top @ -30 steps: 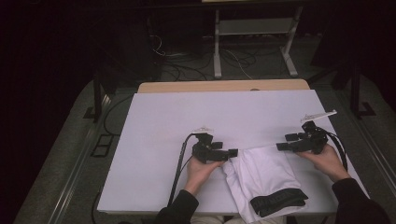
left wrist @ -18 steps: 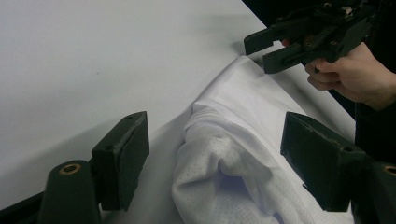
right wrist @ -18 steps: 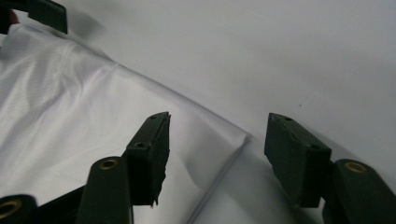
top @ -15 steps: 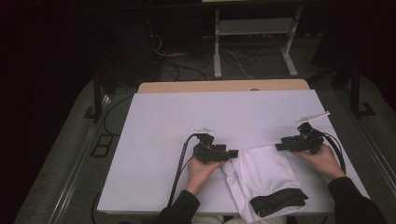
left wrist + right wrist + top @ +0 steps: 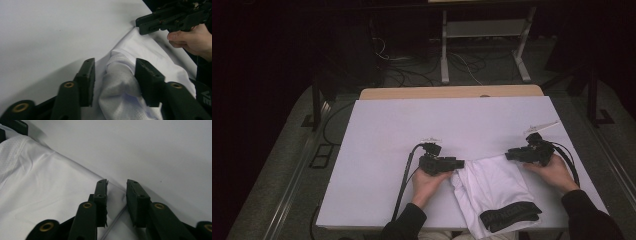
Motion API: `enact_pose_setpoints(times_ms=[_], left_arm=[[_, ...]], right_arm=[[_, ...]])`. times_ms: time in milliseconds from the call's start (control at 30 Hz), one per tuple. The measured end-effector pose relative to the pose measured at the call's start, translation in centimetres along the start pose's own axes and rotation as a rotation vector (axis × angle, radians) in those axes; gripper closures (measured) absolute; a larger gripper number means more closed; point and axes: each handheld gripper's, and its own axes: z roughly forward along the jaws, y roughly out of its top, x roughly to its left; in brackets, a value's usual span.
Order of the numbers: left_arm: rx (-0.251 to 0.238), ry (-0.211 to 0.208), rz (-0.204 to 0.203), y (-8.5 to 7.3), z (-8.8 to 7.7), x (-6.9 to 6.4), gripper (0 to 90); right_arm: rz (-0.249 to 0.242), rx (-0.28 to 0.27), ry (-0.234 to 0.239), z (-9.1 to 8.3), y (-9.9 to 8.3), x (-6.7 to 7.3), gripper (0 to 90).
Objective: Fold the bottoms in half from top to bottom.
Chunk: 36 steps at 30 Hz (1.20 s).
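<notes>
Presently, catalogued from largest to smallest.

Item: a broad white rectangular tabletop (image 5: pixel 377 150), bare over most of its surface, with a strip of pale wood showing along its far edge.

Item: a white knit fabric garment with a black printed waistband (image 5: pixel 494 187), which lay folded at the near right of the tabletop. Its waistband end pointed toward the person and its far edge lay between the two tools.

Item: the left gripper (image 5: pixel 458 164), black and two-jawed, which lay at the garment's far left corner. Its jaws had just been closing. In the left gripper view a bunched fold of the cloth stood up between them, one pad against it, the other a little short; they were roughly half open, with no firm pinch yet.

Item: the right gripper (image 5: pixel 511 155), of the same make, which sat at the garment's far right corner. Its jaws had likewise just been closing and stood narrowly apart over the cloth's edge in the right gripper view. Whether they had caught the hem could not be told.

Step in hand, by judgement: taking hold of both far corners. The next move calls for both pairs of jaws to close fully on the cloth before any lift, and for both corners to be raised together so the fabric neither slips nor twists.
</notes>
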Motion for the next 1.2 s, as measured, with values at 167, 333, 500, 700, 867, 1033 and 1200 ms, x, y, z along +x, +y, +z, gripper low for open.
enact_pose_setpoints(times_ms=[167, 333, 500, 700, 867, 1033, 1200], left_arm=[[0.031, -0.007, -0.002, -0.1, 0.1, 0.0, 65.7], [0.047, 0.004, 0.014, -0.3, 0.0, -0.2, 78.8], [0.056, 0.027, 0.056, -0.5, -0.5, -0.7, 82.9], [0.054, 0.051, 0.109, -0.4, -0.8, -1.2, 83.9], [0.039, 0.072, 0.152, -0.4, -1.5, -1.7, 84.1], [0.034, 0.083, 0.169, 0.0, -2.4, -2.0, 84.1], [0.030, 0.088, 0.175, 0.4, -3.1, -2.0, 84.1]], right_arm=[[-0.006, 0.004, -0.007, 0.0, 0.0, 0.0, 85.0], [-0.005, 0.006, -0.021, -0.2, 0.1, 0.1, 87.1], [0.007, -0.010, -0.034, -0.5, 0.1, 0.2, 87.4], [0.006, -0.031, -0.049, -0.8, 0.1, 0.5, 87.5], [-0.004, -0.046, -0.058, -0.9, 0.5, 0.9, 87.5], [-0.012, -0.065, -0.054, -1.0, 1.3, 1.3, 87.5], [-0.020, -0.069, -0.050, -0.6, 2.2, 1.5, 87.5]])
